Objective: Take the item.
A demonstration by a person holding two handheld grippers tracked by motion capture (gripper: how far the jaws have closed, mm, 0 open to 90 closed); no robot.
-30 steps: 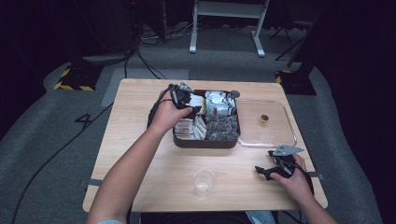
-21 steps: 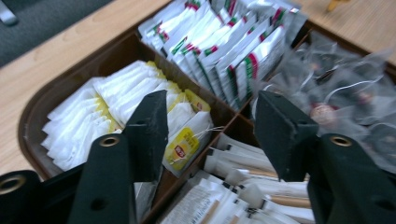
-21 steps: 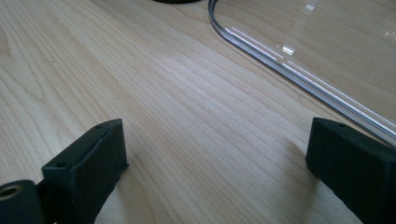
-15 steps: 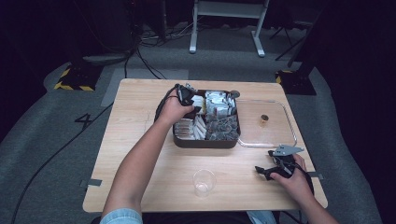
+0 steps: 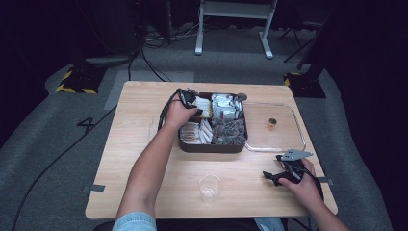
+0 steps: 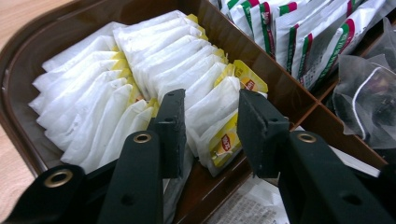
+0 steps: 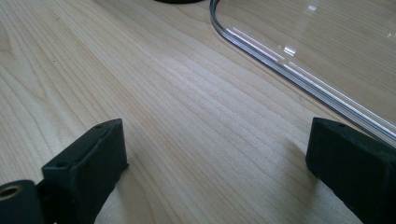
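- Left gripper [image 6: 205,133], jaws spread around a tea bag [image 6: 212,112] in the box [image 5: 211,144]; picking seems underway (needs closing).
- Right gripper [image 7: 215,163] rests spread on the table [image 7: 163,93], idle.

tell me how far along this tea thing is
Done: the clear lid is off the brown tray and lies on the table beside it. In hand: the left tool is down in the tea-bag compartment, its jaws open around a yellow-tagged tea bag, not yet closed on it. Left: the plastic cup looks empty, and the right tool rests open on the table.
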